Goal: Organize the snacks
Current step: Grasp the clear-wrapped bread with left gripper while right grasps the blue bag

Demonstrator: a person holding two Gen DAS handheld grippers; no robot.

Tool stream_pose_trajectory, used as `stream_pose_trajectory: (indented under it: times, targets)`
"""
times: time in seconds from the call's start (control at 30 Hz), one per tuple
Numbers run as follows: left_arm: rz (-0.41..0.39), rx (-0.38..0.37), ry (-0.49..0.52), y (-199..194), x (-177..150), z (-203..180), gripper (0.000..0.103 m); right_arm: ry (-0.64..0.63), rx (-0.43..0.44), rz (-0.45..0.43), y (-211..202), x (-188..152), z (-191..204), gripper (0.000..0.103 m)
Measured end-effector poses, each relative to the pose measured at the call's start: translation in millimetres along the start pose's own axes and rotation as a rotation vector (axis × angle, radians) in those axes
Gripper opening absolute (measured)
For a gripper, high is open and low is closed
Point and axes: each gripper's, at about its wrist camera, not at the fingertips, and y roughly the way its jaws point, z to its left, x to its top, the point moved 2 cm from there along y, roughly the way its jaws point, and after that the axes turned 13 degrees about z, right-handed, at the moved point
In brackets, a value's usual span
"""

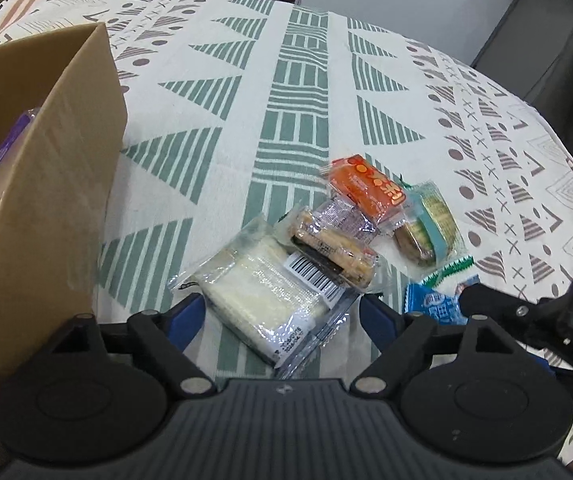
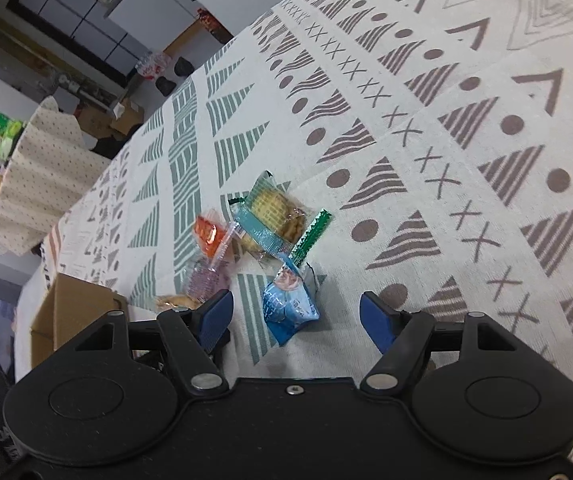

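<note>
Left gripper (image 1: 280,314) spread wide, empty, over white snack pack (image 1: 262,292); right gripper (image 2: 296,312) likewise open around blue packet (image 2: 288,306). Patterned-cloth surface (image 1: 246,80), cardboard box (image 1: 46,184) left; cluttered room behind.

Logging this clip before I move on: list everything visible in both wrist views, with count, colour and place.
cardboard box: 1, brown, on the table's left, flaps up, purple-edged pack inside.
white sandwich pack: 1, clear wrap with barcode, between the left gripper's fingers.
tan biscuit pack: 1, lying on the sandwich pack.
purple snack: 1, partly under the orange one.
orange snack: 1, far end of the pile.
cracker pack: 1, teal band, right of the orange snack.
blue snack: 1, nearest the right gripper.
tablecloth: 1, white with green and brown patterns.
left gripper: open, blue pads.
right gripper: open, blue pads.
</note>
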Motion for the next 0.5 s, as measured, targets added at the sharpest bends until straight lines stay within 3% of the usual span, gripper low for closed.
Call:
stream_pose_trajectory:
  times: [0.2,0.23,0.33,0.5]
  targets:
    - [-0.021,0.016,0.013,3,4,0,0.081,-0.056,-0.048,0.003,12,4,9,0.067]
    - [-0.029,0.015,0.008,3,4,2,0.08,-0.071,-0.059,0.003,14,4,12,0.064]
    - [-0.04,0.023,0.001,2,3,3,0.071,-0.09,-0.072,0.015,19,3,14,0.035]
    - [-0.042,0.026,-0.005,-5,0,6,0.058,-0.093,-0.06,0.011,17,1,14,0.029]
